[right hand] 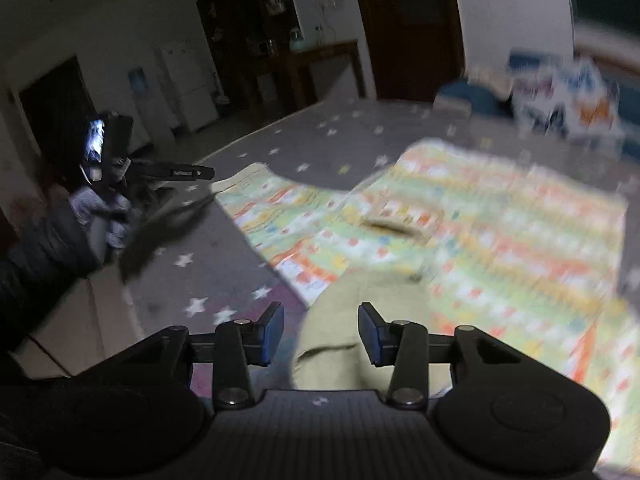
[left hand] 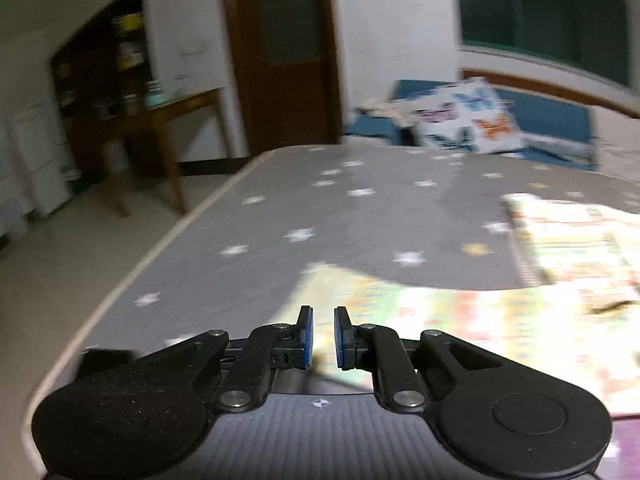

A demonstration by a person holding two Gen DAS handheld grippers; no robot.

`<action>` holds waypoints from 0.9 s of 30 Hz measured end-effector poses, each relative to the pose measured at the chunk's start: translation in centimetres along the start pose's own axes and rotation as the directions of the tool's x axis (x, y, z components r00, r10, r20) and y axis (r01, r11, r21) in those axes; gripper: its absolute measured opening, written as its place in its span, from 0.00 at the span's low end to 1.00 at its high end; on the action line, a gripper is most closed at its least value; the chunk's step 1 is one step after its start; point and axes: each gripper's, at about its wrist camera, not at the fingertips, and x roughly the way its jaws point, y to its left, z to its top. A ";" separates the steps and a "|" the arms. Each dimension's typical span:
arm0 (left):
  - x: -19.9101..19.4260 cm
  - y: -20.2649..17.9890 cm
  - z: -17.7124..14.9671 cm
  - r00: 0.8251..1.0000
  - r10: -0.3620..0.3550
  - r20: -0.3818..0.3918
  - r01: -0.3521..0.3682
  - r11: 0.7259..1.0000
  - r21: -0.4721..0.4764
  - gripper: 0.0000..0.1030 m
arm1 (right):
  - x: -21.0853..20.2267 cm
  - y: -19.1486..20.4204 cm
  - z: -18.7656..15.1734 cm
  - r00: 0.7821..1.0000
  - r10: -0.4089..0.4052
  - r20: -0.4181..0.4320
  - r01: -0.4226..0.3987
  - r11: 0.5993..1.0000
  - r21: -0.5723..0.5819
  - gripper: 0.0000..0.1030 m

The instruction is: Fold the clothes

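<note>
Left tool (left hand: 323, 338): blue pads stand a narrow gap apart with nothing clamped. It hangs over the near left part of the counter (left hand: 248, 248), which has a grey cover printed with white stars. The edge of the garment (left hand: 460, 328) sits right under and ahead of the pads. I can't tell whether they touch the cloth.

Right tool (right hand: 321, 334): jaws are moderately apart. A plain beige fabric section (right hand: 340, 320) of the garment lies between and below the pads. There is a visible gap on the left-pad side. On the right pad, contact is unclear because of blur. I don't read it as a grip.

Garment: pale yellow-green with orange and white print rows, spread flat across the right and middle of the counter. One sleeve-like panel runs out to the left in the right wrist view. Mid-garment there is a small flap with a dark slit (right hand: 388, 226), too blurred to identify. The beige section is at the near edge, closest to the right tool.

The right wrist view also catches the left tool from the side at far left. It is held by a gloved hand (right hand: 100, 216) with a dark sleeve (right hand: 36, 264), above the counter and just left of the garment's left panel.

Background: brown wooden door (left hand: 280, 52), blue sofa (left hand: 560, 120) beyond the counter and a butterfly-print cushion (left hand: 468, 120) on it. Both frames are motion-blurred.
</note>
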 end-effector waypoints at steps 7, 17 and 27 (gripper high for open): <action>-0.8 -8.8 -0.2 0.956 -0.293 -0.024 0.293 0.944 0.153 0.12 | 3.5 0.0 -1.1 0.994 -0.083 -0.074 0.081 0.996 -0.028 0.31; -1.2 -15.6 -1.8 0.869 -0.485 -0.097 0.493 0.834 0.249 0.12 | 2.5 -1.5 -1.5 0.991 -0.122 -0.047 0.125 0.990 0.068 0.03; -0.8 -17.5 -2.8 0.789 -0.595 -0.154 0.614 0.758 0.221 0.12 | -2.3 -4.8 -0.6 0.992 -0.085 0.096 0.053 0.954 0.296 0.03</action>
